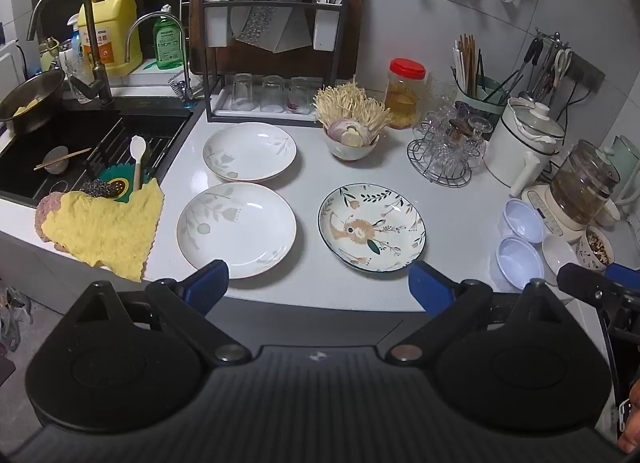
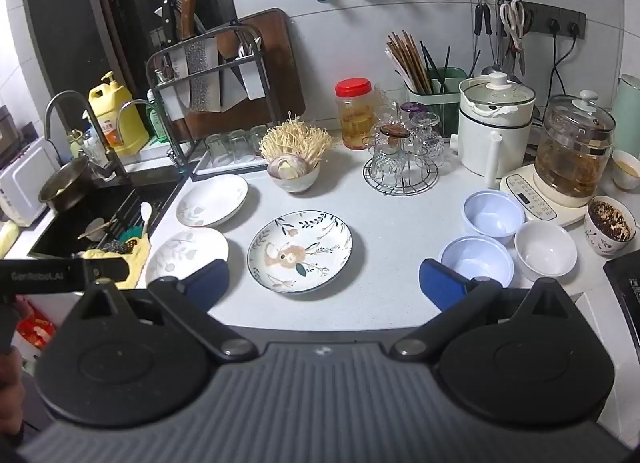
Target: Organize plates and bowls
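Three plates lie on the white counter: a near white plate (image 1: 237, 229) (image 2: 186, 253), a far white plate (image 1: 249, 151) (image 2: 212, 200), and a flower-patterned plate (image 1: 372, 227) (image 2: 300, 250). At the right stand two pale blue bowls (image 1: 520, 261) (image 2: 478, 259) (image 2: 494, 217) and a white bowl (image 2: 546, 248). My left gripper (image 1: 318, 285) hovers open over the counter's front edge, between the near white plate and the patterned plate. Above the front edge, my right gripper (image 2: 324, 283) is open too, with nothing between its fingers.
A sink (image 1: 80, 151) with a yellow cloth (image 1: 104, 231) is at the left. A knife rack with glasses (image 1: 272, 63), a bowl of enoki mushrooms (image 1: 350, 131), a red-lidded jar (image 1: 404, 93), a wire glass stand (image 1: 444, 151), a white pot (image 2: 494, 127) and a kettle (image 2: 572, 151) line the back.
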